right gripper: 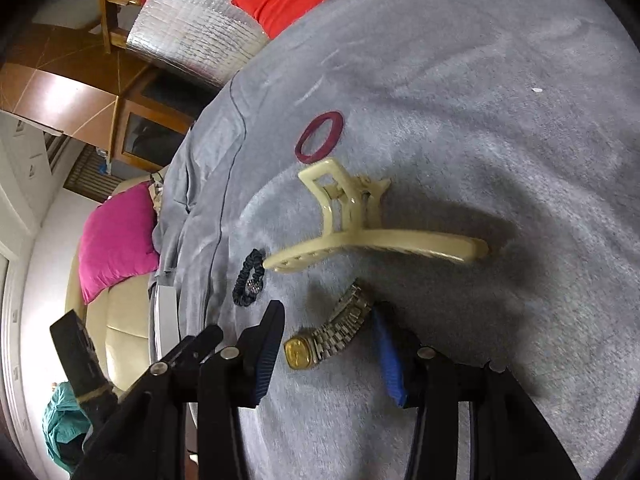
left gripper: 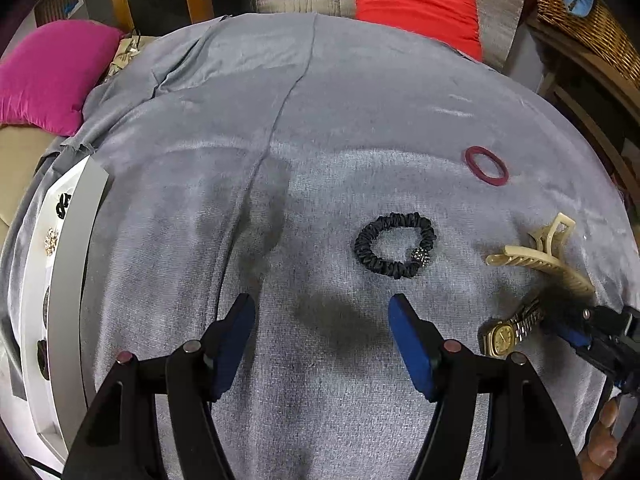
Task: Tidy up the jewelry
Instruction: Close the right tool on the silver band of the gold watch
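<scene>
A gold-faced watch (right gripper: pixel 316 340) with a steel band lies on the grey cloth (right gripper: pixel 500 120), between the open fingers of my right gripper (right gripper: pixel 326 320); it also shows in the left wrist view (left gripper: pixel 508 330). A cream hair claw (right gripper: pixel 360 224) lies just beyond it. A black scrunchie (left gripper: pixel 394 245) and a maroon hair ring (left gripper: pixel 486 166) lie farther out. My left gripper (left gripper: pixel 322 316) is open and empty, a little short of the scrunchie. A white organiser tray (left gripper: pixel 52 280) holding a brooch and dark pieces sits at the left edge.
The grey cloth (left gripper: pixel 280 120) covers a rounded table. A pink cushion (left gripper: pixel 48 76) and a red cushion (left gripper: pixel 416 4) lie beyond it. A wicker basket (left gripper: pixel 584 12) stands at the far right. A cream sofa (right gripper: pixel 116 320) is to the left.
</scene>
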